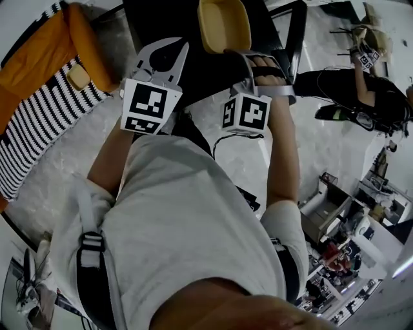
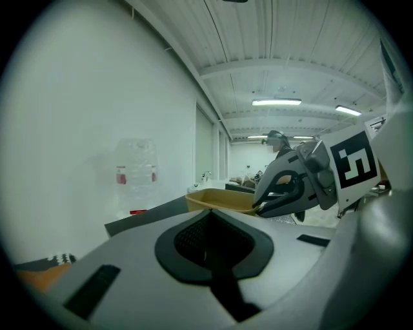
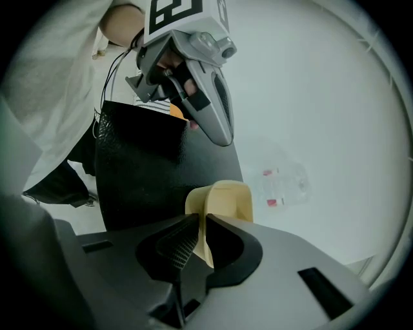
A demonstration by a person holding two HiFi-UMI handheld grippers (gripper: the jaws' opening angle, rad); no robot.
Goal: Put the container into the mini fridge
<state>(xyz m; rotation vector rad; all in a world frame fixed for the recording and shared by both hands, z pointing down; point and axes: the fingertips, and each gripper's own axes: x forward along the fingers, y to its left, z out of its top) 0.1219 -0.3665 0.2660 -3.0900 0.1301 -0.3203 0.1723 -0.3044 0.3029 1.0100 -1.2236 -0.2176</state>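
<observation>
A tan open container (image 1: 222,24) sits on top of the black mini fridge (image 1: 164,19). My right gripper (image 1: 248,57) is shut on its near rim. In the right gripper view the container's thin wall (image 3: 222,206) stands pinched between the pads (image 3: 177,245). My left gripper (image 1: 169,51) hovers just left of the container, over the fridge's top, apart from it. Its jaws meet with nothing between them (image 2: 210,248). From the left gripper view the container (image 2: 219,201) lies ahead with the right gripper (image 2: 293,187) at its edge.
An orange and black-striped cushion (image 1: 39,97) lies on the floor to the left. A clear water bottle (image 3: 284,184) stands by the white wall behind the fridge. A person in black (image 1: 368,97) is at the far right, with boxes and clutter (image 1: 335,213) at lower right.
</observation>
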